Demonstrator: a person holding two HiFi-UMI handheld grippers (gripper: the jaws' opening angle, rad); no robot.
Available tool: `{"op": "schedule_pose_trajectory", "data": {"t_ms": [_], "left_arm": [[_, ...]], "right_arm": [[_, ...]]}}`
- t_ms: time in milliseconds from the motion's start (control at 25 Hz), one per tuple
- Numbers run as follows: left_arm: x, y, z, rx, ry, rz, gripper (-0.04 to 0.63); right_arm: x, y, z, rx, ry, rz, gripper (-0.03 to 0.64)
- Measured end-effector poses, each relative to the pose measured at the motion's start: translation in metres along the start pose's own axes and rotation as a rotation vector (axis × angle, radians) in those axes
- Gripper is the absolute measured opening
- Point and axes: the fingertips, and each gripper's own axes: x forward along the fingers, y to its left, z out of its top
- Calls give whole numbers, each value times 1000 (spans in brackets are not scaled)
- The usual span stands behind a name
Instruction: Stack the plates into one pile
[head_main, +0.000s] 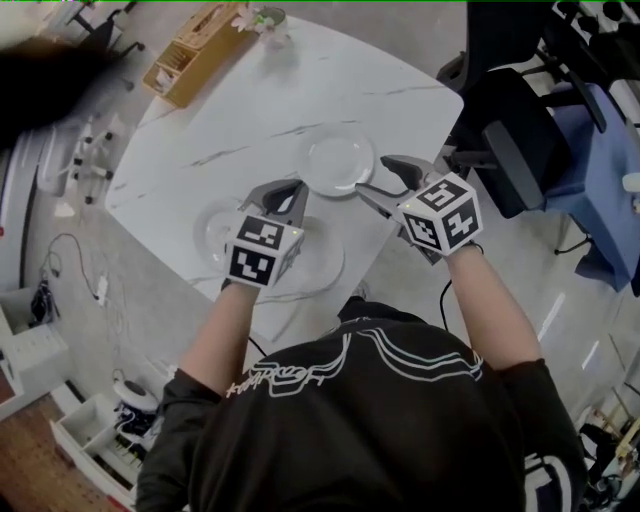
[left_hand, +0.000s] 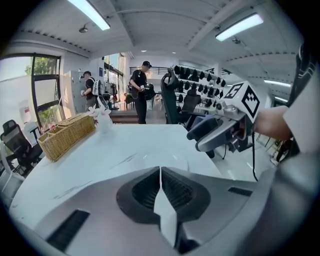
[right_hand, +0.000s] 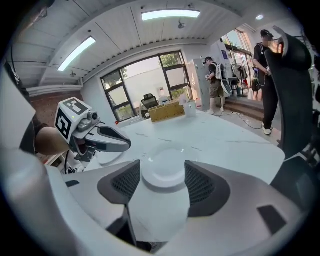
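Observation:
A small white plate (head_main: 338, 160) lies on the white marble table (head_main: 250, 110), near its right front edge. My right gripper (head_main: 385, 178) hovers just right of that plate, open, and the plate (right_hand: 162, 167) shows ahead between its pads without touching them. A second white plate (head_main: 212, 232) lies at the front left, partly hidden by my left gripper (head_main: 283, 193), which hangs over the table with its jaws shut and nothing between them. The rim of another plate (head_main: 328, 262) shows beside the left marker cube.
A wicker basket (head_main: 195, 50) and a small vase of flowers (head_main: 272, 25) stand at the table's far edge. Dark office chairs (head_main: 510, 150) crowd the right side. Two people (left_hand: 140, 90) stand far off in the room.

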Motion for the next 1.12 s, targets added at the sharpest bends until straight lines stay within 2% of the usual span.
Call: {"op": "schedule_pose_trajectory", "data": {"t_ms": [360, 560, 680, 1120], "left_arm": [[45, 28, -15, 120, 137, 4, 29], [62, 36, -20, 170, 190, 0, 31], [67, 38, -25, 176, 217, -3, 29], [73, 40, -28, 164, 232, -3, 29]], "right_arm": [[26, -19, -20, 25, 122, 17, 282], [32, -30, -24, 55, 150, 14, 284], [36, -35, -27, 72, 159, 16, 284], [41, -41, -28, 123, 169, 22, 284]]}}
